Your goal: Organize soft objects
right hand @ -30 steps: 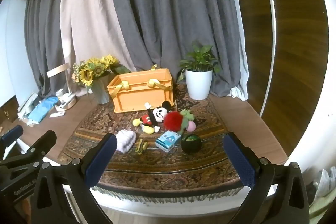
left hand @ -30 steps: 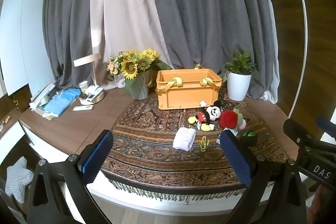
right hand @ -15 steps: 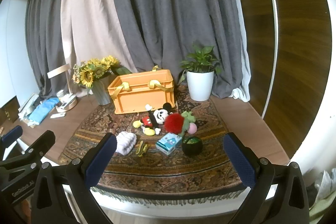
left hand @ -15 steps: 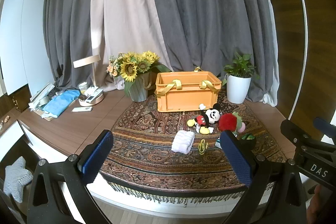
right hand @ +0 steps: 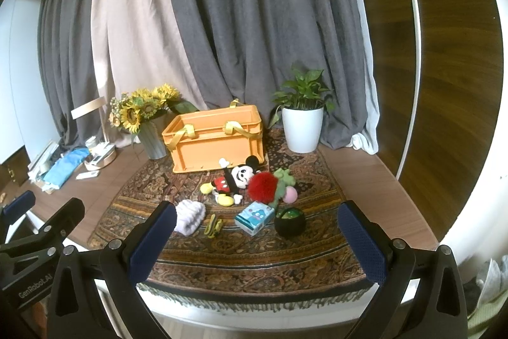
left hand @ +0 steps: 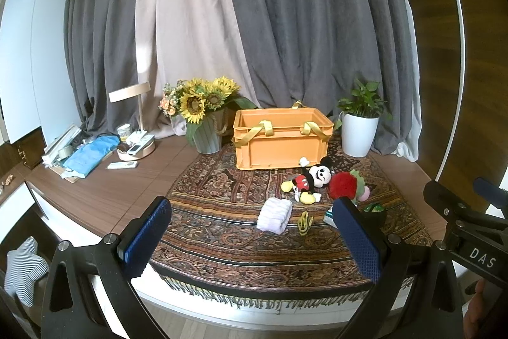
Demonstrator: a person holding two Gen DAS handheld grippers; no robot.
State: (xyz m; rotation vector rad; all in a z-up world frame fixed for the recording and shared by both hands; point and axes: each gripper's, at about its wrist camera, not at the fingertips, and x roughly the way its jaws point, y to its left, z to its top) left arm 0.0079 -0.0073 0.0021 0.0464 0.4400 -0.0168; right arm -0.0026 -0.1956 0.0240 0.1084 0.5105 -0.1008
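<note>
An orange crate (left hand: 281, 137) (right hand: 216, 137) with yellow straps stands at the back of a patterned rug (left hand: 222, 227). In front of it lie a mouse plush (left hand: 309, 180) (right hand: 233, 180), a red fluffy toy (left hand: 343, 185) (right hand: 265, 186), a folded white cloth (left hand: 274, 215) (right hand: 190, 216), a yellow-black band (right hand: 213, 226), a small blue box (right hand: 255, 217) and a black pouch (right hand: 289, 223). My left gripper (left hand: 254, 239) and right gripper (right hand: 257, 243) hover open before the rug's front edge, holding nothing.
A grey vase of sunflowers (left hand: 203, 119) stands left of the crate and a white potted plant (left hand: 360, 129) right of it. A lamp (left hand: 135, 113), a tray with small items and blue cloth (left hand: 90, 153) occupy the wooden counter's left end. Curtains hang behind.
Both grippers have drawn back slightly from the table; the rug and its objects look a little smaller and higher in both views. Nothing on the rug moved.
</note>
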